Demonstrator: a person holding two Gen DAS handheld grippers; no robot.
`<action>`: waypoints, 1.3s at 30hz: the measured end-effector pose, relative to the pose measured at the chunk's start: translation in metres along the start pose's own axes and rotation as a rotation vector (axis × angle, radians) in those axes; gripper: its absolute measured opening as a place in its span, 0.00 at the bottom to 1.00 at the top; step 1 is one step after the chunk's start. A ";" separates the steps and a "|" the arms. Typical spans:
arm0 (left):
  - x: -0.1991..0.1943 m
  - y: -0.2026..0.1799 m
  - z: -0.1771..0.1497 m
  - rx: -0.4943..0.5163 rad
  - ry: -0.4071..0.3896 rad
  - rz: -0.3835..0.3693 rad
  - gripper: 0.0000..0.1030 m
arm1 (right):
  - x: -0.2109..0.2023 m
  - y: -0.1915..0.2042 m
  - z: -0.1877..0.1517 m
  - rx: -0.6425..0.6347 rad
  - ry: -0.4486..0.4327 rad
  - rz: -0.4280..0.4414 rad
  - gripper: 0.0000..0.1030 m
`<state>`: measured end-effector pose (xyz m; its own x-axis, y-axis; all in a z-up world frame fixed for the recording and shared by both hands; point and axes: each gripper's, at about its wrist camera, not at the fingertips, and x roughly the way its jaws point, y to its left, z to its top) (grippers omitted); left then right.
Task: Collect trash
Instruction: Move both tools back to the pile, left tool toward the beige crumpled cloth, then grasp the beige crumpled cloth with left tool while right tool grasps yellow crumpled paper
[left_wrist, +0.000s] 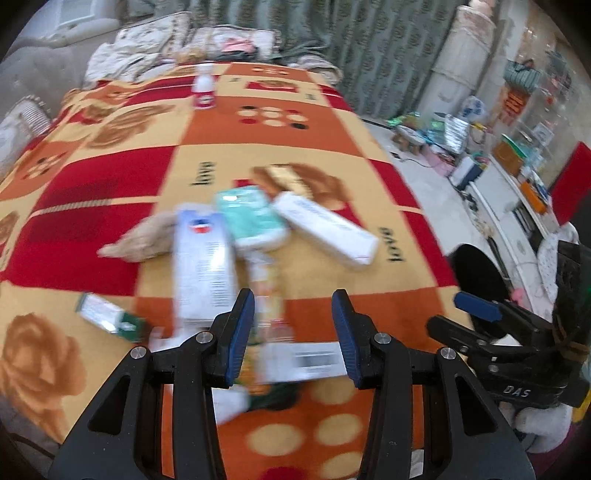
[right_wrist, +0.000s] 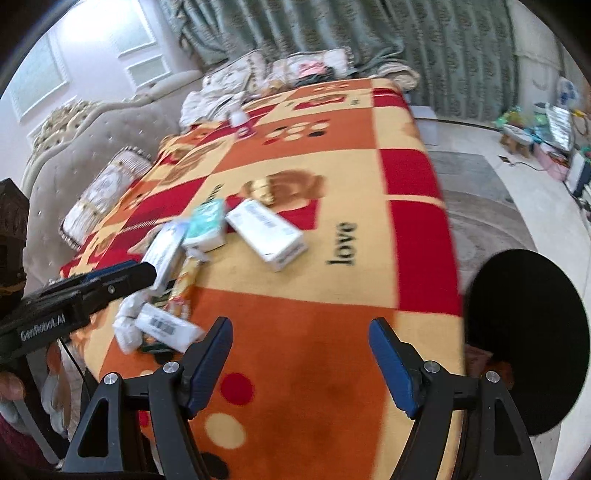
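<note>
Clearly the collecting has barely begun — litter lies in a loose heap on the bed (right_wrist: 417, 229), toward its near edge, and neither pair of tongs holds anything. The left tongs (left_wrist: 293, 330) stand partly open over the near end of the heap, with a small labelled carton (left_wrist: 303, 360) lying between their pads but, as far as the blur allows, not pinched. The right tongs (right_wrist: 301, 363) stand wide over bare blanket, well apart from the litter and nearer the bed's right edge, where a black bin (right_wrist: 528, 317) waits just off the side.

My reading is that this is the approach before a first pick. The next move calls for the left tongs to settle on one piece and close across its short side, not along its length.

The tall white carton (left_wrist: 203, 266) runs away from the near edge toward the far end, its long axis roughly in line with the left tongs. A teal pack (left_wrist: 251, 218) sits just beyond it, touching. The long white box (left_wrist: 327, 230) lies slantwise, pointing toward the right edge. A green-and-white wrapper (left_wrist: 109, 314) lies apart on the left, and a small bottle (left_wrist: 203, 88) stands upright far off near the pillows.
</note>
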<state>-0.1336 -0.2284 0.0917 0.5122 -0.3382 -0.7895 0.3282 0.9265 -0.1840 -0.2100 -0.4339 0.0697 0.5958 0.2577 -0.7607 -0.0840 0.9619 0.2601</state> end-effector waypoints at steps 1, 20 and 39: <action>-0.001 0.011 0.001 -0.012 -0.001 0.019 0.41 | 0.004 0.006 0.001 -0.011 0.007 0.006 0.72; 0.023 0.140 0.031 -0.168 0.002 0.064 0.43 | 0.053 0.057 0.036 -0.118 0.059 0.037 0.72; 0.091 0.126 0.057 0.077 0.109 0.035 0.45 | 0.106 0.055 0.098 -0.105 0.067 0.041 0.73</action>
<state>-0.0007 -0.1520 0.0301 0.4366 -0.2823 -0.8542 0.3738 0.9206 -0.1132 -0.0727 -0.3625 0.0618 0.5359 0.2992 -0.7894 -0.1928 0.9538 0.2306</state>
